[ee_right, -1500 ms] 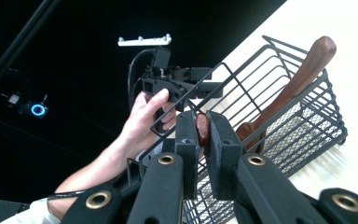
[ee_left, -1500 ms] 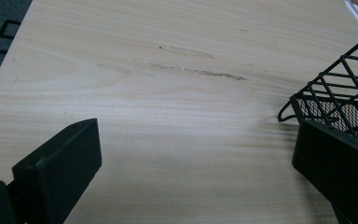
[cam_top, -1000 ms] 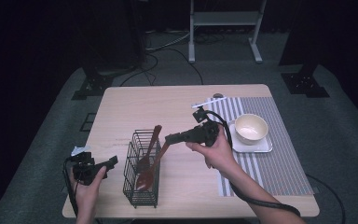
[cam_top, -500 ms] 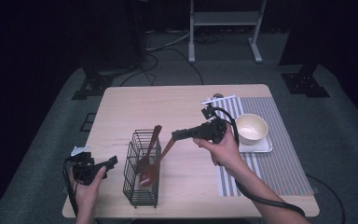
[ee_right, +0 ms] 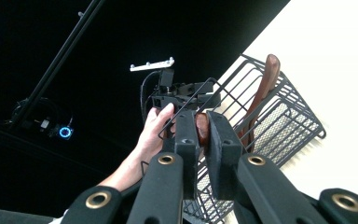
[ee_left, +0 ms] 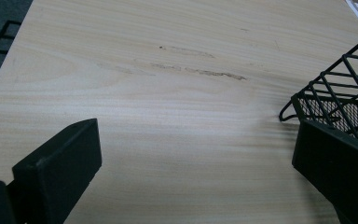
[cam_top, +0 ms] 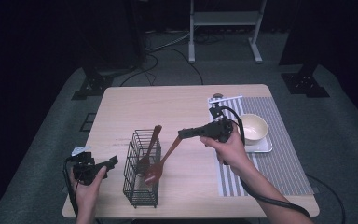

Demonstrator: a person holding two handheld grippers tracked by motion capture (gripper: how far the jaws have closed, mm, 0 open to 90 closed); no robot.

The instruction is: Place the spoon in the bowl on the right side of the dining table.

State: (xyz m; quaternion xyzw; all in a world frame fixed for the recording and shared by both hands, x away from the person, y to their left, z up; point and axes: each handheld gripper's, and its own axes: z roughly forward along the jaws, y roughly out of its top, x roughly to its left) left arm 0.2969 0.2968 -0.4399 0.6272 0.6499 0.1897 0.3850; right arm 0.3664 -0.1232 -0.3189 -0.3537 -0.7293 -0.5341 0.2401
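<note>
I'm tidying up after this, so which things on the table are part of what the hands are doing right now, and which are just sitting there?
In use: right gripper, wooden spoon, wire basket.

Idle: second spoon, left gripper, bowl, tray, striped mat.

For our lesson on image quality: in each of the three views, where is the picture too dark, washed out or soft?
High view: the floor around the light wooden table sinks into near-black. Right gripper view: the tabletop is blown out to white, the background black, the brown wooden spoon between the jaws dim. Left gripper view: evenly lit, but the black wire basket looks slightly soft.
</note>
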